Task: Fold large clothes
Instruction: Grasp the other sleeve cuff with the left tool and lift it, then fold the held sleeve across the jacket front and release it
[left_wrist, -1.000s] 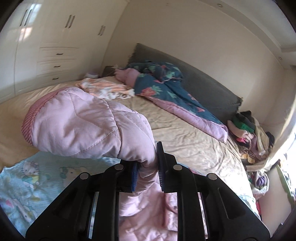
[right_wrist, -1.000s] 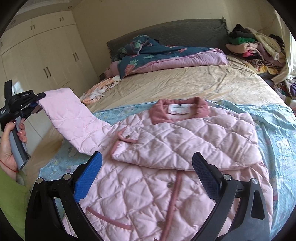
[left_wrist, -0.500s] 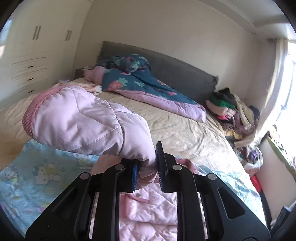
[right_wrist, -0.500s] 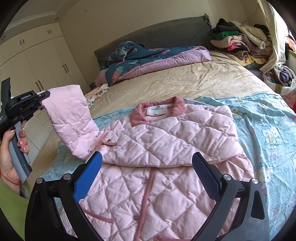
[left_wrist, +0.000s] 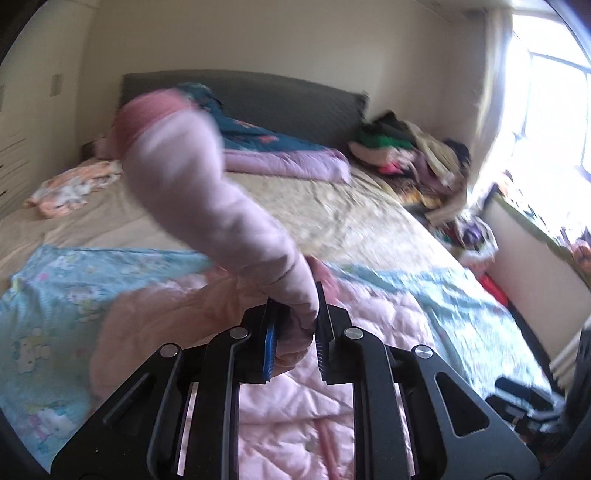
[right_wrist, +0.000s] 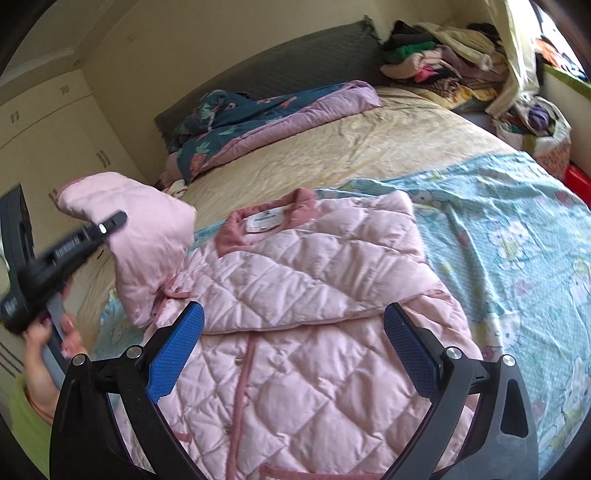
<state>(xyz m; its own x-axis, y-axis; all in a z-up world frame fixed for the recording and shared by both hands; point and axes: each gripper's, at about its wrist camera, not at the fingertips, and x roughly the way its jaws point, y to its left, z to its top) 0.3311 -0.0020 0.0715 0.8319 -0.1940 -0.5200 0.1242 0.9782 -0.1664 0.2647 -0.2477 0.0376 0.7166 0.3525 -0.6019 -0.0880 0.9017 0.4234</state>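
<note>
Bedroom, bed (right_wrist: 388, 147) covered by a light-blue cartoon sheet (right_wrist: 517, 240), pink quilted jacket (right_wrist: 295, 295) laid flat on it, collar toward the far side. Nearest us, our right gripper (right_wrist: 293, 341) hangs over the jacket's lower front, jaws spread wide, nothing between them, touching nothing. Our left gripper (left_wrist: 295, 338) is clamped tight on the jacket's sleeve (left_wrist: 207, 192), cuff end sticking up past the jaws. Far side: floral quilt (right_wrist: 258, 114) by the headboard, clothes pile (right_wrist: 436, 62) far right. Versus a second ago: sleeve has swung from out left in over the jacket body; left view is motion-blurred.
</note>
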